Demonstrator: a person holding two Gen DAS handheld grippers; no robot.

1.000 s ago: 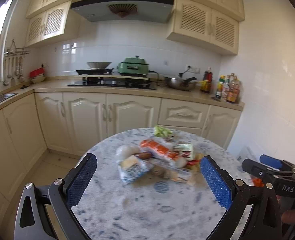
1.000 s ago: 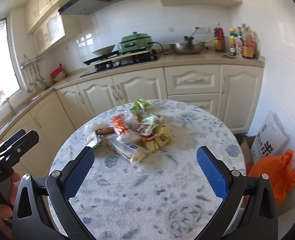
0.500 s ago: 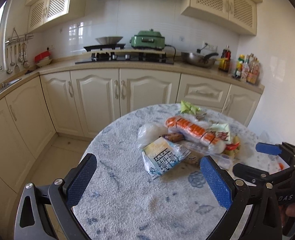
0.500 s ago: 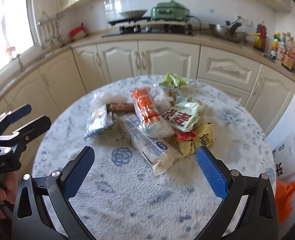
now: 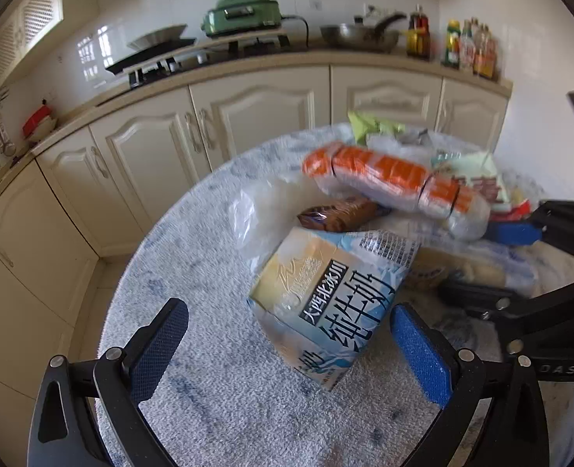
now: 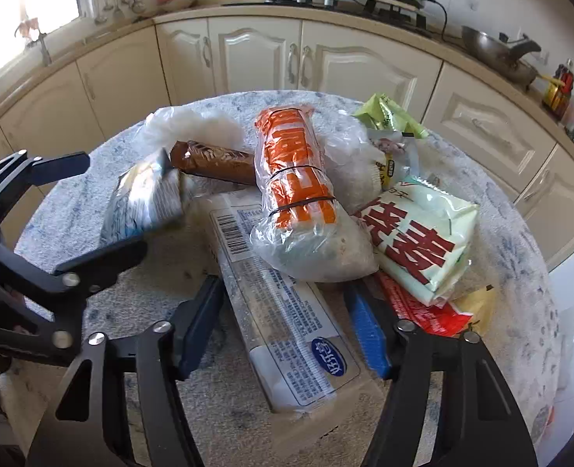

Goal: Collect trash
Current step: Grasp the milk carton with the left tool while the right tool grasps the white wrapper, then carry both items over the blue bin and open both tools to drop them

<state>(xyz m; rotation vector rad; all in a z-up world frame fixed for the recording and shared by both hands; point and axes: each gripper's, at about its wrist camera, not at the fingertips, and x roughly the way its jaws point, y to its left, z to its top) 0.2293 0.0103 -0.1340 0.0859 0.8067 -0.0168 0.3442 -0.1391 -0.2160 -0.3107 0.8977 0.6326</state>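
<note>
A heap of empty food wrappers lies on the round marbled table [image 5: 209, 257]. My left gripper [image 5: 287, 350] is open, its fingers either side of a blue-and-cream milk carton bag [image 5: 325, 295]. My right gripper [image 6: 283, 323] is open, its fingers straddling a long clear wrapper with a barcode [image 6: 287, 311], not touching it. Above it lie an orange-printed clear bag [image 6: 294, 171], a brown wrapper [image 6: 213, 161], a pale green packet with red characters [image 6: 423, 241] and a light green wrapper [image 6: 388, 116]. The left gripper also shows in the right wrist view [image 6: 104, 210].
Cream kitchen cabinets [image 5: 248, 124] curve behind the table, with a hob, a green cooker [image 5: 244, 11], a wok and bottles on the counter. The right gripper shows at the right edge of the left wrist view [image 5: 520, 249]. The floor is to the left of the table.
Both grippers have moved forward and down to the heap. The right gripper's fingers have narrowed and now straddle the long clear wrapper; the left's now flank the milk carton bag.
</note>
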